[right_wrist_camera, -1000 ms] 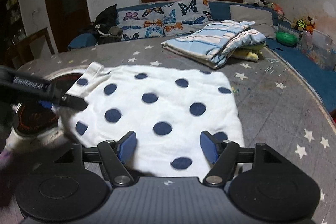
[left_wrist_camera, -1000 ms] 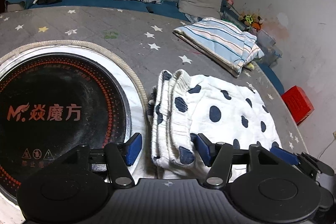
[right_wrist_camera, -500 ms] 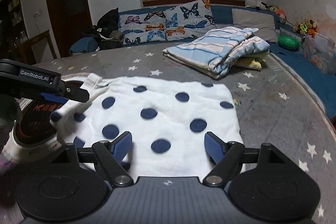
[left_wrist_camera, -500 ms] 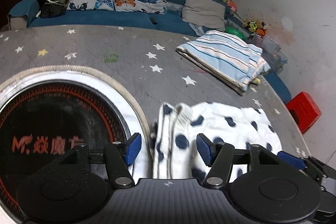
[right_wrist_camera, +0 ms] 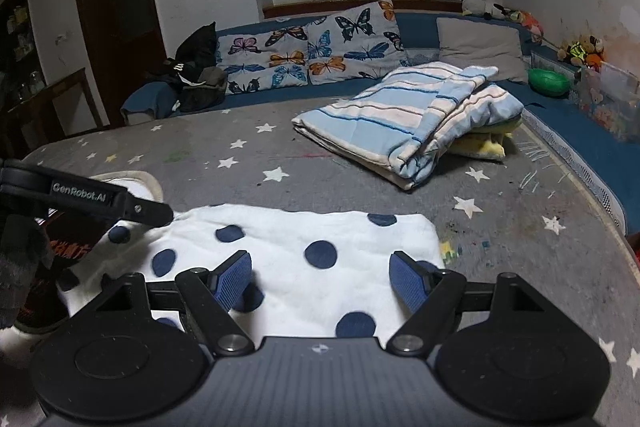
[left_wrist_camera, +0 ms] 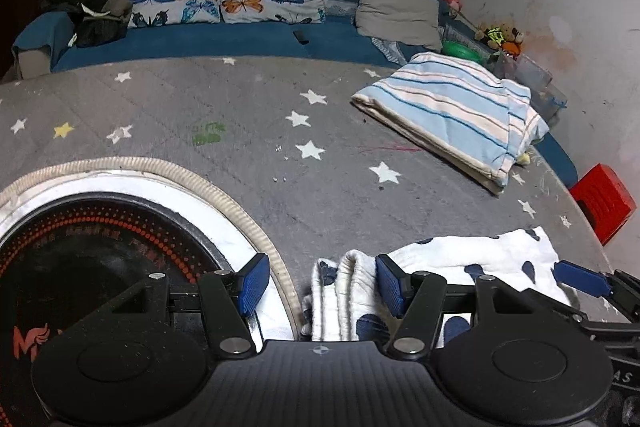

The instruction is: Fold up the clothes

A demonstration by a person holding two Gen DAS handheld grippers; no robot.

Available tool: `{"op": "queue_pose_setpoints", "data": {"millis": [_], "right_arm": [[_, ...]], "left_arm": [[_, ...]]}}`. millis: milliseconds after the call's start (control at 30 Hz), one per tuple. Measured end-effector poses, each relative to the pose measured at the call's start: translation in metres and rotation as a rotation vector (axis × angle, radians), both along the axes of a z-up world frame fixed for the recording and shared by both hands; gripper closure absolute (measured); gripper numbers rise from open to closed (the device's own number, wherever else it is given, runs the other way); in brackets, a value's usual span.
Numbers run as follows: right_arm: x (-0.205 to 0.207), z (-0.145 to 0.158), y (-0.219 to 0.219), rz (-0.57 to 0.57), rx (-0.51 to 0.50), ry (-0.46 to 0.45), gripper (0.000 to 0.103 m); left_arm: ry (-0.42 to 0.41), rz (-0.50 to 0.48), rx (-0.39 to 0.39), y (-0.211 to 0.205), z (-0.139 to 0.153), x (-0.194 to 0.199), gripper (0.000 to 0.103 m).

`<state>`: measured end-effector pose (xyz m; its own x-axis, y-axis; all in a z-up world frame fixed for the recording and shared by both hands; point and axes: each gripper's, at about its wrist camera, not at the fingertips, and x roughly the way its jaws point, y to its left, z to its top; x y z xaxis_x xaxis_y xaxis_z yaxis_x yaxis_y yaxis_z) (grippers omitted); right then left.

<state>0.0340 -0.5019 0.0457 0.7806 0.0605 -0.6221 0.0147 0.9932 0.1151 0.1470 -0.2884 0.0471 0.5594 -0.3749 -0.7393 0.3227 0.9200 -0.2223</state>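
Observation:
A white garment with dark blue dots [right_wrist_camera: 304, 247] lies folded flat on the grey star-print table. In the left wrist view it [left_wrist_camera: 472, 259] shows with its folded waistband edge [left_wrist_camera: 344, 291] by my fingers. My left gripper [left_wrist_camera: 322, 285] is open, its jaws apart above that edge, holding nothing. My right gripper [right_wrist_camera: 322, 281] is open and empty, jaws wide above the near part of the garment. The left gripper's body [right_wrist_camera: 84, 195] shows at the garment's left corner in the right wrist view.
A folded blue-and-white striped cloth [left_wrist_camera: 452, 115] lies at the far right of the table. A round black cooktop [left_wrist_camera: 80, 259] with a beige rim is set into the table at the left. A blue sofa with butterfly cushions [right_wrist_camera: 304, 47] runs behind. A red box [left_wrist_camera: 604, 201] stands beyond the right edge.
Both grippers have pulled back toward me and risen, so the dotted garment now sits lower and smaller in both views. Both stay open. The garment lies still.

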Motion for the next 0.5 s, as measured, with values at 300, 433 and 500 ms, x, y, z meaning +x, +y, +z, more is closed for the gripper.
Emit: {"op": "queue_pose_setpoints", "data": {"millis": [300,433,500], "right_arm": [[0.004,-0.008,-0.006,-0.022,0.017,0.022,0.023],[-0.002,-0.005,-0.003,-0.020,0.038,0.009,0.017],[-0.006,-0.004,0.001,-0.018,0.040,0.007,0.012]], "left_arm": [[-0.003,-0.007,0.000,0.000,0.001,-0.005,0.039],[-0.024,-0.020,0.010,-0.001,0.004,-0.012,0.033],[-0.030,-0.025,0.013,-0.001,0.005,-0.016,0.027]]}}
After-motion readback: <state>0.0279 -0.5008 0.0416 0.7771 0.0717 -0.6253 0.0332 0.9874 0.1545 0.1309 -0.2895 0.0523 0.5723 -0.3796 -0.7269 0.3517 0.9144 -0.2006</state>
